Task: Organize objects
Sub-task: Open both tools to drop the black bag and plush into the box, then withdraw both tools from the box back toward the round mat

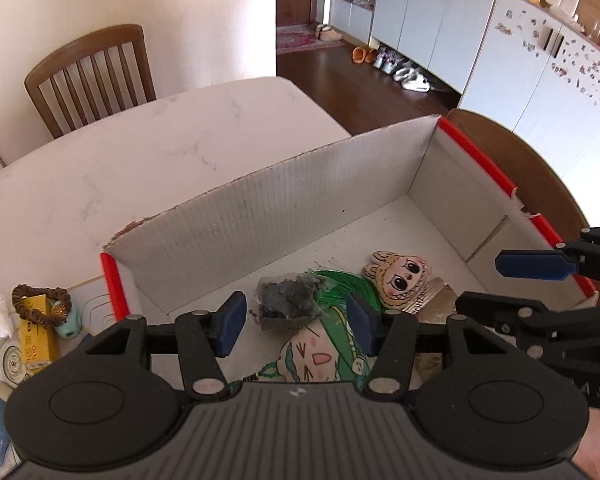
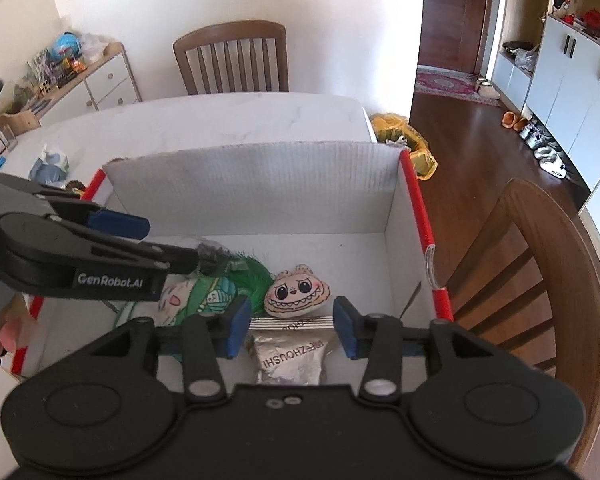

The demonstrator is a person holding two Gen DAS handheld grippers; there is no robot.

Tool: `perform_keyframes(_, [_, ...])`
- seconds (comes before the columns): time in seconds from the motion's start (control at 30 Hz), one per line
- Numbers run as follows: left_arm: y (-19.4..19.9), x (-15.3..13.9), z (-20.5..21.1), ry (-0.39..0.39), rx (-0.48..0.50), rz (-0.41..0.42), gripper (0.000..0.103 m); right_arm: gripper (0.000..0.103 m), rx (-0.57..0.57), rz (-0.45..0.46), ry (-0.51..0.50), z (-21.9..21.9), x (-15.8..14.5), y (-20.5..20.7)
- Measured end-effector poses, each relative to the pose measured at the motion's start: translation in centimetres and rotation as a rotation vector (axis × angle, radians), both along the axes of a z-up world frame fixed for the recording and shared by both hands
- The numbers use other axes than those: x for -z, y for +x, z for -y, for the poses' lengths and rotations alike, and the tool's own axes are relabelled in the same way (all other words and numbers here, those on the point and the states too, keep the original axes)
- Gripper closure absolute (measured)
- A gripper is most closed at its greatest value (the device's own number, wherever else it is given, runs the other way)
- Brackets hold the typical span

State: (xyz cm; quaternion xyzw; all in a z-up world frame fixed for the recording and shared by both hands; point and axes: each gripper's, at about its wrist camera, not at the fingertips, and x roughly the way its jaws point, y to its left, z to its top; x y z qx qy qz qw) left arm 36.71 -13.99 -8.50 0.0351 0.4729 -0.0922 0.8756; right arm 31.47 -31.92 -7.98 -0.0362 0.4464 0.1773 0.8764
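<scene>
A white cardboard box (image 1: 284, 216) with red edges stands on the table; it also shows in the right wrist view (image 2: 260, 196). Inside lie a green-haired doll (image 1: 324, 344), a beige toothy plush (image 1: 400, 280), a clear bag of dark bits (image 1: 288, 300) and a silver packet (image 2: 290, 360). My left gripper (image 1: 296, 322) is open above the box, over the bag and doll, holding nothing. My right gripper (image 2: 290, 326) is open over the silver packet, just short of the plush (image 2: 296, 292). Both grippers are empty.
Left of the box lie a brown bead bracelet (image 1: 40, 304), a yellow carton (image 1: 38, 336) and a mint object (image 1: 68, 320). A wooden chair (image 1: 92, 76) stands at the far table edge, another (image 2: 540, 280) to the right. The marble tabletop (image 1: 160, 152) extends beyond the box.
</scene>
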Motion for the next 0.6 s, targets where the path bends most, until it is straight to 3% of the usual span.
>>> perform_keyframes(0.1, [-1.0,-1.0,-0.4,-0.021,0.0,0.02,0.048,0.058,0.016,0.02,0.017,0.3,-0.7,-0.7])
perform_keyframes(0.43, [-4.4,-4.1,-2.0,-0.06,0.003,0.092,0.048,0.04,0.04,0.085,0.066,0.6,-2.9,-3.6])
perform_keyframes(0.5, [-5.1,-4.8,-2.4,-0.071,0.007,0.106,0.042,0.036,0.044,0.101,0.078,0.3,-3.5,-4.2])
perform_keyframes(0.6, [-6.2,-5.7,-2.9,-0.076,0.018,0.134,0.042,0.029,0.053,0.121,0.101,0.1,-4.4,-5.0])
